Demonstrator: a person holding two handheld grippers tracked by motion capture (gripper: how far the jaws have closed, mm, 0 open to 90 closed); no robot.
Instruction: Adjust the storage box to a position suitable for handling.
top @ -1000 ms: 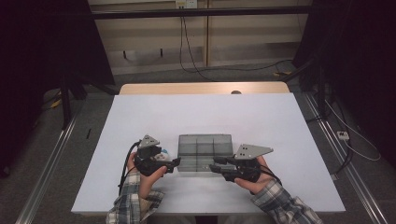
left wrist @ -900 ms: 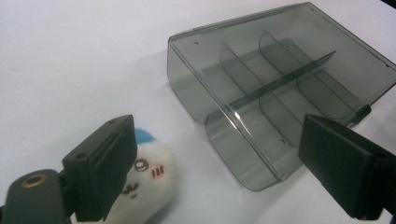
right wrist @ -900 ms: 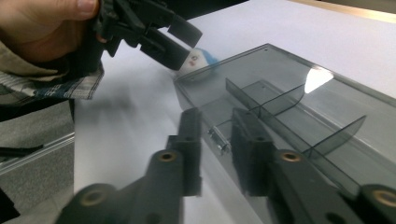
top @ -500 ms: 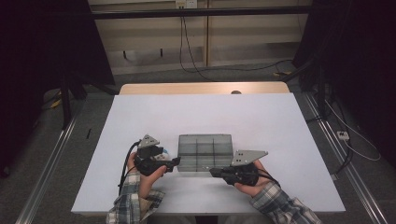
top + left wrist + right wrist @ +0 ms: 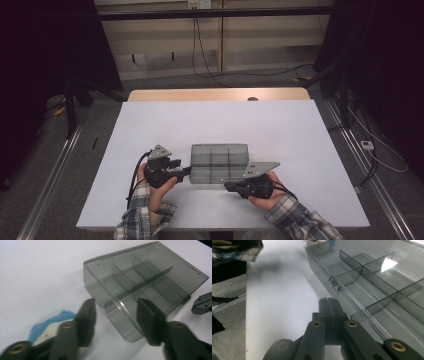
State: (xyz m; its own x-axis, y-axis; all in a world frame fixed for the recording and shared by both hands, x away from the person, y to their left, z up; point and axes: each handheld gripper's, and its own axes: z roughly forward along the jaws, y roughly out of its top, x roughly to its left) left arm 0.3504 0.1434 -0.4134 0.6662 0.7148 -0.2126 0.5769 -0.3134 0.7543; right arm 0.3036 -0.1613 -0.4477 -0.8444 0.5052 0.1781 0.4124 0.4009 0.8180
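A smoky clear plastic compartment box (image 5: 220,162) with inner dividers lies closed near the table's front edge. My left gripper (image 5: 187,171) is at its left end. In the left gripper view the jaws have just been closing and straddle the box's near corner (image 5: 122,320); a gap still shows beside the left fingertip (image 5: 86,315). My right gripper (image 5: 228,186) lies low along the box's front edge, shut with nothing between its jaws. In the right gripper view its joined fingertips (image 5: 329,305) sit just short of the small latch (image 5: 334,286) on the box (image 5: 372,290).
The white table (image 5: 280,125) has free room behind and on both sides of the box. A blue and white patch (image 5: 53,323) shows by the left jaw. The right gripper's tip (image 5: 202,303) shows beyond the box. Dark stands and cables surround the table.
The right gripper has sunk a little toward the box's front edge and its jaws have come together. The left gripper has stayed in place while its jaws narrowed.
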